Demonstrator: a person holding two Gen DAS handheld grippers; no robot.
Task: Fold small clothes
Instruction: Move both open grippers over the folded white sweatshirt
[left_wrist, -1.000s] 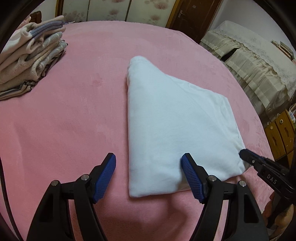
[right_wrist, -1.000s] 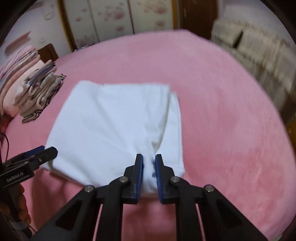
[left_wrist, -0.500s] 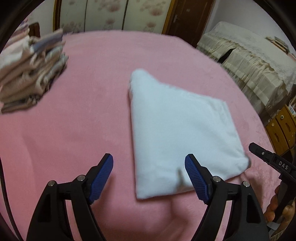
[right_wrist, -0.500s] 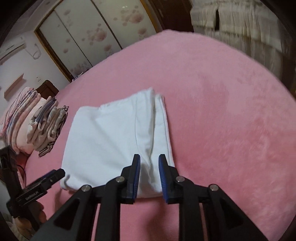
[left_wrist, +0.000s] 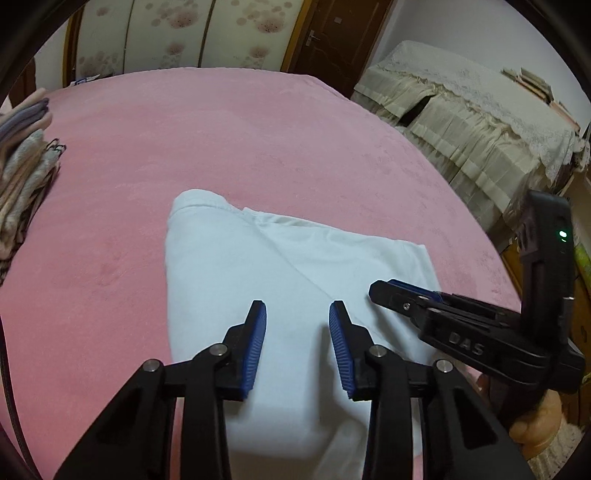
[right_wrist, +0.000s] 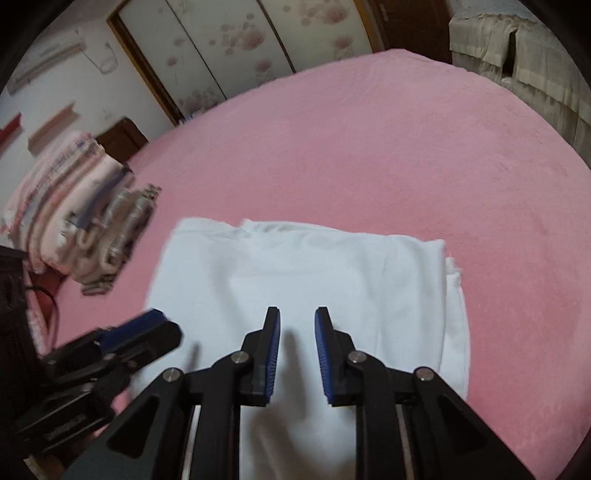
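A folded white garment (left_wrist: 295, 258) lies flat on the pink bed cover (left_wrist: 221, 129); the right wrist view shows the white garment (right_wrist: 303, 266) too. My left gripper (left_wrist: 297, 304) hovers over its near part, and its jaws are closing with only the flat cloth below them and nothing pinched. My right gripper (right_wrist: 297, 312) is just to the right over the same garment. Its jaws stand a narrow gap apart and are closing, with nothing between the pads. Each gripper shows in the other's view: the right gripper (left_wrist: 380, 290) and the left gripper (right_wrist: 162, 321).
A stack of folded clothes (left_wrist: 22, 166) sits at the bed's left edge, blurred as the stack (right_wrist: 74, 221) in the right wrist view. Cloth-covered furniture (left_wrist: 461, 110) stands beyond the bed on the right. A hand (left_wrist: 535, 417) holds the right gripper.
My left gripper has moved right, from the garment's near-left corner to over its middle, and its jaws have narrowed. My right gripper has moved in over the cloth, its jaws slightly wider.
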